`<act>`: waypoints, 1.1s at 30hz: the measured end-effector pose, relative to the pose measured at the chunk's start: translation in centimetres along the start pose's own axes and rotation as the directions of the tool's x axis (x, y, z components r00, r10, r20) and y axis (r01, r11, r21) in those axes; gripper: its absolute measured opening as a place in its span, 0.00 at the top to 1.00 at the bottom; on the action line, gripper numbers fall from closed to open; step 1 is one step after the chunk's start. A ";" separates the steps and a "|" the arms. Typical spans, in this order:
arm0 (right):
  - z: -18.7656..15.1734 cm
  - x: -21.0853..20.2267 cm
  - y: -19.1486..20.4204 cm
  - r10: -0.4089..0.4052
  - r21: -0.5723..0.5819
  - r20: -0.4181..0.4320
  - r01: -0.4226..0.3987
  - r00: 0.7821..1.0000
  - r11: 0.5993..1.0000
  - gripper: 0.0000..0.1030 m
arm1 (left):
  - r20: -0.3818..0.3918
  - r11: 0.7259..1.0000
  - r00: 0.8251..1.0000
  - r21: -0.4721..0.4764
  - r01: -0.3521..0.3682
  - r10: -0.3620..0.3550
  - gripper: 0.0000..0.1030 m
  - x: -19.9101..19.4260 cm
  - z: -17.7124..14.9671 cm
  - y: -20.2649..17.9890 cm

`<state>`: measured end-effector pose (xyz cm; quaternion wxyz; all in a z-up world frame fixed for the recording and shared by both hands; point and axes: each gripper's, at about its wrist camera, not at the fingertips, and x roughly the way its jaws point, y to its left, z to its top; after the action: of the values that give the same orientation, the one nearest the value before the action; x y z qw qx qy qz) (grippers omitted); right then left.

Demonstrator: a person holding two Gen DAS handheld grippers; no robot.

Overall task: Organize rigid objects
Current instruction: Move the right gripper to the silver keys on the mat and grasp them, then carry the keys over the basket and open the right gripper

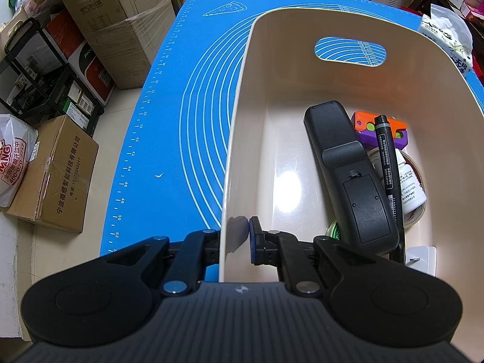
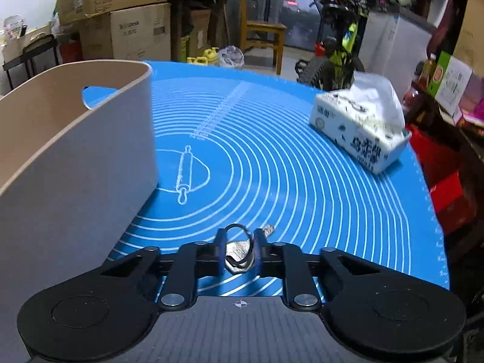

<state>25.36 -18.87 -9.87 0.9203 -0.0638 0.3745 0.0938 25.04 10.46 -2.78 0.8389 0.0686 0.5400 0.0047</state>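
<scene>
A beige plastic bin (image 1: pixel 242 90) stands on the blue baking mat (image 1: pixel 169 121). My left gripper (image 1: pixel 234 236) is shut on the bin's near left wall, one pad inside and one outside. In the bin lie a black remote (image 1: pixel 348 175), a black marker (image 1: pixel 390 163), an orange and purple toy (image 1: pixel 366 127), a white bottle (image 1: pixel 411 187) and a white plug (image 1: pixel 422 258). In the right wrist view, my right gripper (image 2: pixel 240 242) is shut on a bunch of keys (image 2: pixel 237 249) with a metal ring, low over the mat (image 2: pixel 302 181), just right of the bin (image 2: pixel 75 139).
A tissue pack (image 2: pixel 360 130) lies at the mat's far right, also seen as the tissue pack (image 1: pixel 447 45) beyond the bin. Cardboard boxes (image 1: pixel 60 175) sit on the floor past the mat's left edge. A bicycle (image 2: pixel 338 57) and a wooden chair (image 2: pixel 263 36) stand behind the table.
</scene>
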 end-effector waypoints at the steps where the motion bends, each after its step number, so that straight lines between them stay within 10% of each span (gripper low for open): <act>1: 0.0 -0.2 0.1 0.006 -0.009 -0.004 -0.006 1.000 1.000 0.81 | 0.000 1.000 1.000 0.001 -0.001 0.001 0.88 0.0 0.0 0.0; 20: -0.2 0.3 1.6 -0.023 -0.021 -0.039 0.023 0.999 1.000 0.87 | 0.001 1.000 1.000 0.001 -0.001 0.001 0.88 0.0 0.0 0.0; 33: 1.1 -6.4 1.8 -0.065 0.022 0.060 0.064 0.996 0.998 0.87 | 0.001 1.000 1.000 -0.001 0.002 -0.002 0.88 0.0 0.0 0.0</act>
<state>21.19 -17.75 -4.68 0.9344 -0.0639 0.3449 0.0621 25.06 10.46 -2.79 0.8390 0.0679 0.5398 0.0042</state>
